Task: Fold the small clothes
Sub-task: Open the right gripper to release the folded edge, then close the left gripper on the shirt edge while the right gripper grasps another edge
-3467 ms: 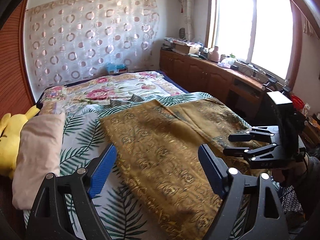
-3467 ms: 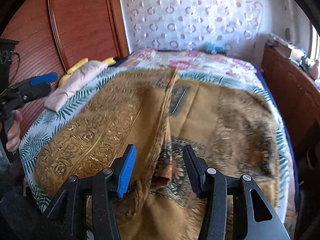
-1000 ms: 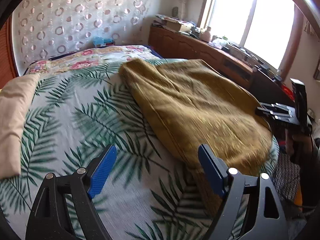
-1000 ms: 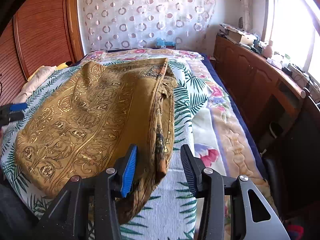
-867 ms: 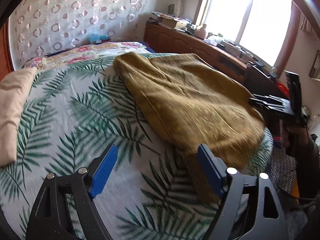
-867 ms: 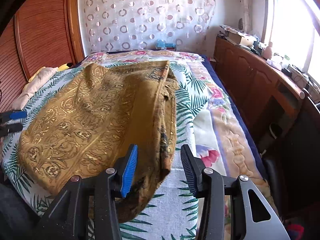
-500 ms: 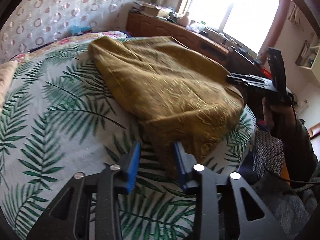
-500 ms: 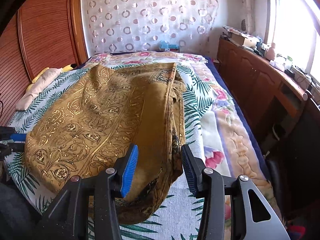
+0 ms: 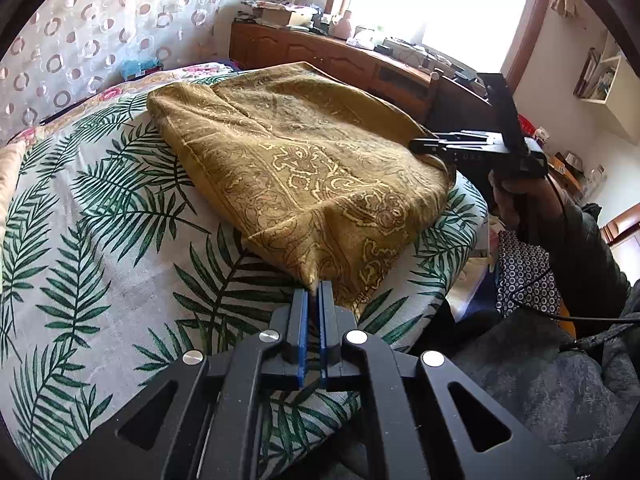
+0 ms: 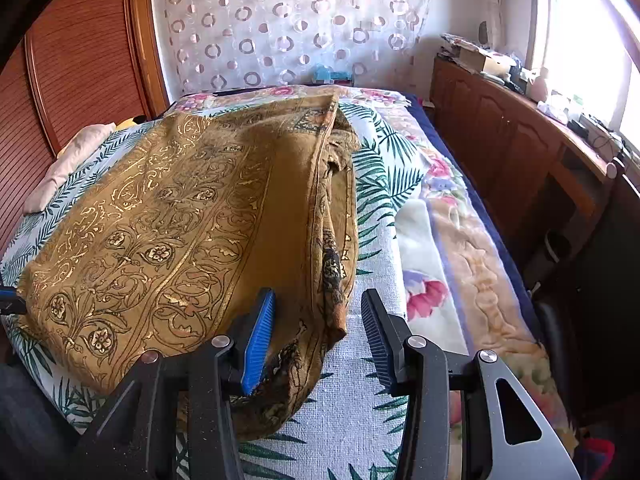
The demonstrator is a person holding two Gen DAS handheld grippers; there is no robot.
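A golden-brown patterned cloth [image 9: 304,160] lies folded over on the bed's palm-leaf sheet [image 9: 100,240]. My left gripper [image 9: 313,296] is shut on the cloth's near corner, which pokes up between the blue pads. It also shows at the left edge of the right wrist view as the left gripper [image 10: 8,300]. My right gripper [image 10: 318,336] stands open over the cloth [image 10: 160,220] at its other near end. The bunched folded edge hangs between its fingers, with a gap to the right pad. In the left wrist view the right gripper [image 9: 418,146] sits at the cloth's far right corner.
A floral blanket [image 10: 448,240] covers the bed's right side. A wooden cabinet [image 10: 520,152] runs along the window wall, and a wooden headboard [image 10: 80,60] stands at the left. A pale pillow [image 10: 68,160] lies near it. A person's dark sleeve [image 9: 580,248] holds the right gripper.
My left gripper has swung over to the cloth's near corner and its jaws have come together on it. The right gripper has kept still with the same gap.
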